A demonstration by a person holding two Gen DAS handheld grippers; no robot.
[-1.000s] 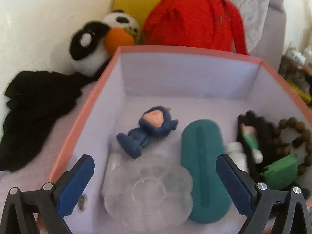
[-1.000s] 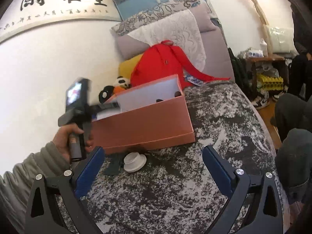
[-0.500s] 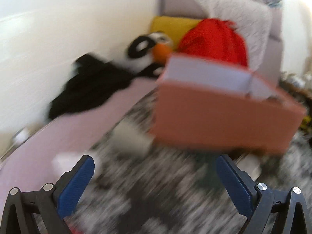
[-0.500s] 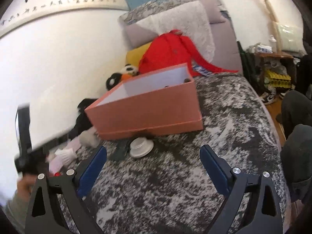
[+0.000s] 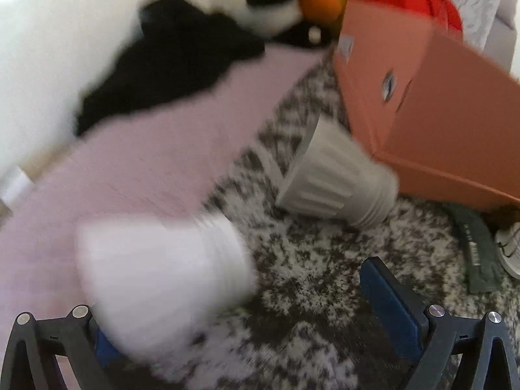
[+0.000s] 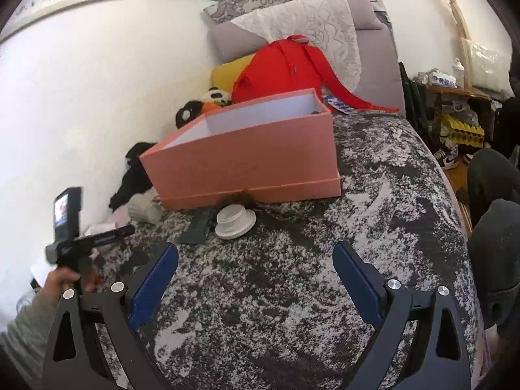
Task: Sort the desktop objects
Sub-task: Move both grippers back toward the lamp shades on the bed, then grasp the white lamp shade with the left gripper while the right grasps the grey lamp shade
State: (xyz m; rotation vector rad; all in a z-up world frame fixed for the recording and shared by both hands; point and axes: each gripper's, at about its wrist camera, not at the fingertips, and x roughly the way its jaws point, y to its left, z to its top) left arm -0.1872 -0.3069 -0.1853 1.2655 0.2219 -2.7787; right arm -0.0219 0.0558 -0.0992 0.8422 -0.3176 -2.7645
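We hold both grippers low over a bed covered with a black-and-white mottled blanket (image 6: pixel 373 195). Our left gripper (image 5: pixel 234 318) has its fingers spread wide, and a white cup (image 5: pixel 162 279) lying on its side fills the near left of its view, blurred and covering most of the left finger; we cannot tell whether it touches the pad. Beyond it a ribbed grey cup (image 5: pixel 338 178) also lies on its side, its narrow threaded end close to the near corner of the pink box (image 5: pixel 432 110); we cannot tell if they touch. A dark green strip (image 5: pixel 474 250) lies flat on the blanket in front of the box, with a white lid (image 5: pixel 510 247) just beside it at the right edge.

Our right gripper (image 6: pixel 255 274) is also spread wide and holds nothing, hovering over bare blanket well short of the box (image 6: pixel 247 162). From here the box stands open, its pale interior showing, with the lid (image 6: pixel 235 221) and the strip (image 6: pixel 198 227) close against its front and the grey cup (image 6: pixel 144 209) at its left corner. The left hand (image 6: pixel 61 279) grips its handle at the lower left. Behind the box sit a panda toy (image 6: pixel 201 107), a red backpack (image 6: pixel 286 68) and black cloth (image 6: pixel 133 175) against the wall.
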